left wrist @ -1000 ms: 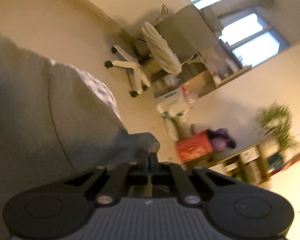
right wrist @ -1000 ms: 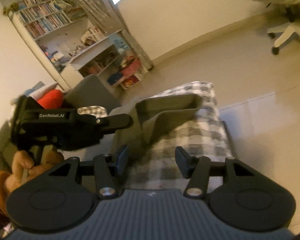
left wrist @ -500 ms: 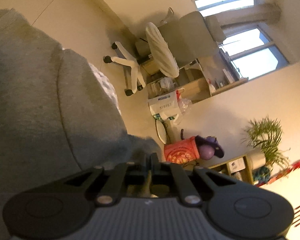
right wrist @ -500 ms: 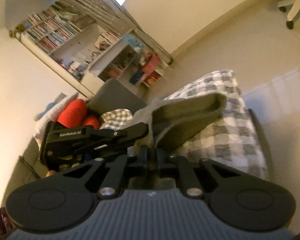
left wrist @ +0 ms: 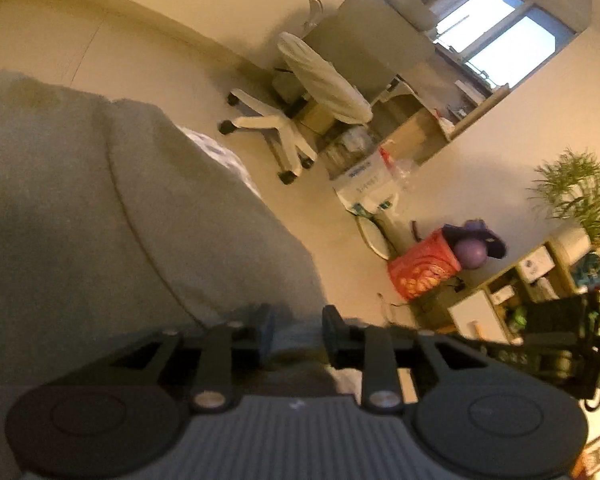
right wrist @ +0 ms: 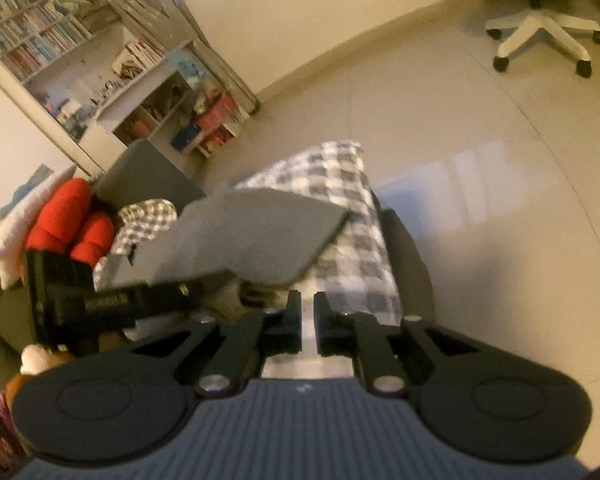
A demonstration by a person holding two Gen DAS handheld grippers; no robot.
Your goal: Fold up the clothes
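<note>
A grey garment [right wrist: 260,236] lies folded flat on a checked blanket [right wrist: 352,184] over a grey seat. In the left wrist view the same garment [left wrist: 120,220] fills the left half. My left gripper [left wrist: 298,330] is open, its fingers standing apart at the cloth's near edge with grey fabric showing between them. From the right wrist view that left gripper [right wrist: 224,284] reaches in from the left to the garment's near corner. My right gripper [right wrist: 307,310] has its jaws almost together. Only a pale slit shows between them, with no cloth seen in it, just right of the garment's corner.
A white office chair [left wrist: 300,92] stands on the tiled floor [right wrist: 480,128] beyond the seat. Further off are a red bag [left wrist: 420,268], a plant [left wrist: 576,192], a bookshelf [right wrist: 60,40] and red cushions [right wrist: 64,216]. A hand [right wrist: 40,360] holds the left gripper.
My left gripper has opened and let go of the grey garment. The garment, held up before, now lies flat on the checked blanket. The right gripper went from open to shut.
</note>
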